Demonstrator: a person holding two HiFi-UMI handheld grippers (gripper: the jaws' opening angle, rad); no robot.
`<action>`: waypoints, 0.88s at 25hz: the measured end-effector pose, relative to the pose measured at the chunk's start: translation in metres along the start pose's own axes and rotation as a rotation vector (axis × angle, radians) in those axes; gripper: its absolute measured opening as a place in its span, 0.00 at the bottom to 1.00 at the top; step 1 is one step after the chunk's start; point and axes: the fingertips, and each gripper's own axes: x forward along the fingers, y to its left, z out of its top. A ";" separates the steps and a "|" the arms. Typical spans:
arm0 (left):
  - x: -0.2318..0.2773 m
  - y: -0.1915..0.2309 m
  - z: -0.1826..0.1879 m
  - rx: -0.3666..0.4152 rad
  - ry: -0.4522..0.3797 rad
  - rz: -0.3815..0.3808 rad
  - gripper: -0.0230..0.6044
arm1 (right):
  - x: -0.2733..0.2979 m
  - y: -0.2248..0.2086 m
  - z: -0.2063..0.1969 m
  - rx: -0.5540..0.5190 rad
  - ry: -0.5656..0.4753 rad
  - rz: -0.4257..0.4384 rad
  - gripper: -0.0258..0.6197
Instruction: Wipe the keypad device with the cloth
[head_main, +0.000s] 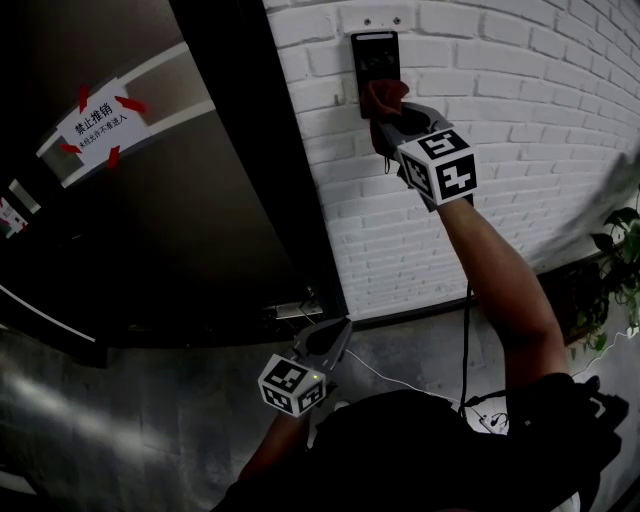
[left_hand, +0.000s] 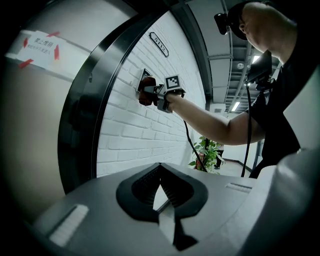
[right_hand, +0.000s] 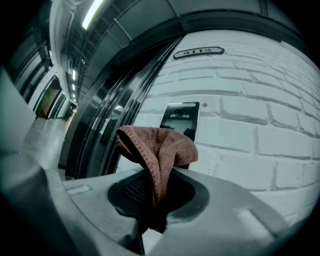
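Note:
A black keypad device is mounted high on the white brick wall. A reddish-brown cloth covers its lower part, and my right gripper is shut on that cloth, raised at arm's length. In the right gripper view the cloth bunches up out of the jaws just in front of the keypad device; whether it touches the face I cannot tell. My left gripper hangs low by the door frame, shut and holding nothing. From the left gripper view the cloth sits against the keypad device.
A dark door with a taped white notice fills the left. A number plate hangs above the device. A black cable runs down along the wall, and a potted plant stands at the right.

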 end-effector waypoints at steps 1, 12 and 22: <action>-0.001 0.000 0.000 0.000 0.000 0.000 0.06 | 0.000 0.001 -0.001 0.002 -0.001 0.000 0.13; -0.003 -0.001 0.000 -0.013 0.008 -0.018 0.06 | 0.000 0.006 -0.020 0.032 0.033 -0.003 0.13; -0.013 0.005 0.001 -0.006 0.008 -0.029 0.06 | 0.001 0.009 -0.041 0.064 0.093 -0.014 0.13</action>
